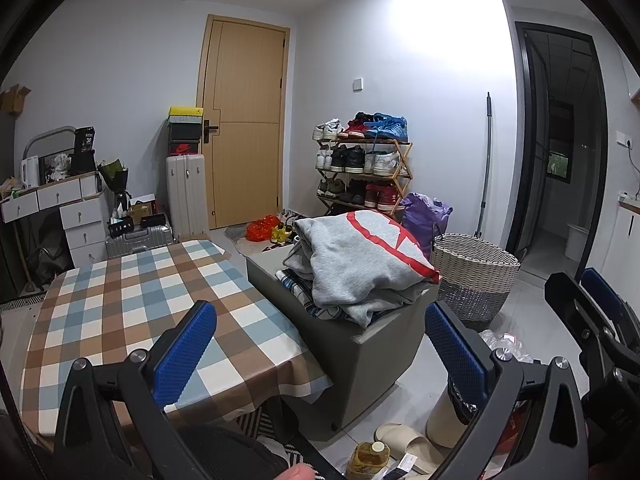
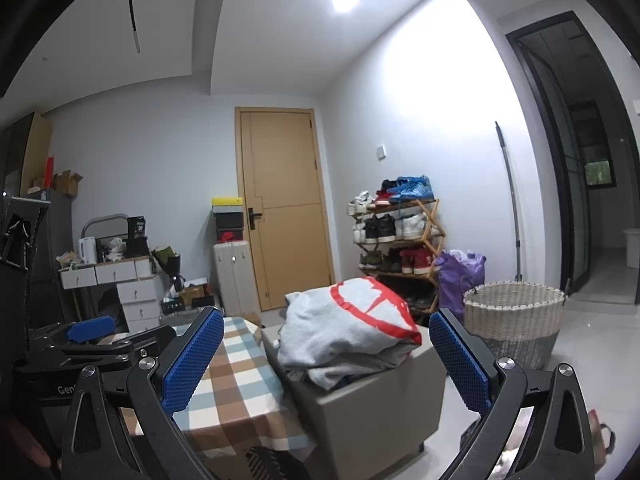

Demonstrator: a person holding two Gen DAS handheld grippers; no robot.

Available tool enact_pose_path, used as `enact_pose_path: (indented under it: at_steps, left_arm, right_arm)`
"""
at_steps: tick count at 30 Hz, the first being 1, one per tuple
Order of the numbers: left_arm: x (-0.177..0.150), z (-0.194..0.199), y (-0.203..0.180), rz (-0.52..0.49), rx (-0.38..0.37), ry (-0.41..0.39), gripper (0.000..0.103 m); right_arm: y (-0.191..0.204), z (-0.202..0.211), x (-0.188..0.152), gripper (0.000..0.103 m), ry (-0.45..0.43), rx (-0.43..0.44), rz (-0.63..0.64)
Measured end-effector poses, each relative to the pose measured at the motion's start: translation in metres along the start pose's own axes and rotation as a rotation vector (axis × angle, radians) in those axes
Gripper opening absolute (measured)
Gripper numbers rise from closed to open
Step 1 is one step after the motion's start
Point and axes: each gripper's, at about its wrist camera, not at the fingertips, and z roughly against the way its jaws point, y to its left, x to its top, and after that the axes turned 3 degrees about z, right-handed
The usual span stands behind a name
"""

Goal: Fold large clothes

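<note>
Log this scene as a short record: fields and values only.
left gripper: open, empty, held over the table edge
right gripper: open, empty
grey sweatshirt: red print, bunched on top of a clothes pile
grey storage box: holds the pile, stands beside the table
checked tablecloth: bare, no garment on it
woven laundry basket: on the floor beyond the box

Grey sweatshirt (image 1: pixel 360 264) hides most of the clothes beneath it.

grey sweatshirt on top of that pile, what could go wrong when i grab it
The grey sweatshirt lies crumpled atop other clothes on the grey box, so lifting it may drag the striped garment off onto the floor. Both grippers, left and right, are open and apart from it; a one-sided pinch could leave it bunched.
</note>
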Motion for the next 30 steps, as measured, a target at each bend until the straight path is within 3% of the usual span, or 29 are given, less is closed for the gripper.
enact_pose_path:
  at_steps: [30]
  left_arm:
    - [-0.0011,-0.0071,-0.0099,-0.022,-0.023,0.021,0.102]
  right_arm:
    - [0.006,0.0047,0.0034,0.103,-0.016,0.028,0.004]
